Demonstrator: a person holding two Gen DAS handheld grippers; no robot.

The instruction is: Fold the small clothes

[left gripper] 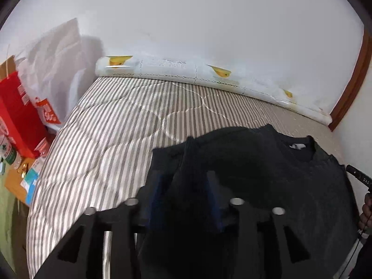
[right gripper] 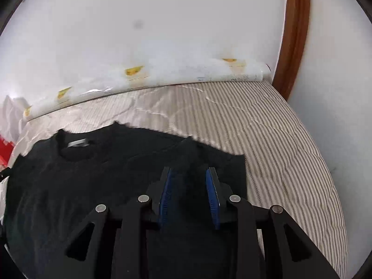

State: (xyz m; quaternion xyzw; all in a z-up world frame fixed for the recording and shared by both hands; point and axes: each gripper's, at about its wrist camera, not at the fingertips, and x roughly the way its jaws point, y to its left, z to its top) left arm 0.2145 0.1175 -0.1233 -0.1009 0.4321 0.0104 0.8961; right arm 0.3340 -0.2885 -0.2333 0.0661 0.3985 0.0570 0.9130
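A black T-shirt (left gripper: 267, 174) lies on the striped mattress (left gripper: 104, 139), collar with a white label toward the wall. In the left wrist view my left gripper (left gripper: 186, 176) is over the shirt's left side; a raised fold of black cloth stands between its fingers and hides the pads, so its grip is unclear. In the right wrist view the shirt (right gripper: 81, 174) spreads left of my right gripper (right gripper: 189, 174). Its blue-padded fingers (right gripper: 165, 193) stand apart over the shirt's right sleeve area, with cloth lying between and below them.
A rolled white sheet with yellow marks (left gripper: 186, 72) lies along the wall at the mattress's far edge. A red box (left gripper: 18, 116) and white bags (left gripper: 53, 69) stand off the left side. A brown door frame (right gripper: 295, 34) is at the right. The other gripper's tip (left gripper: 359, 176) shows at the right edge.
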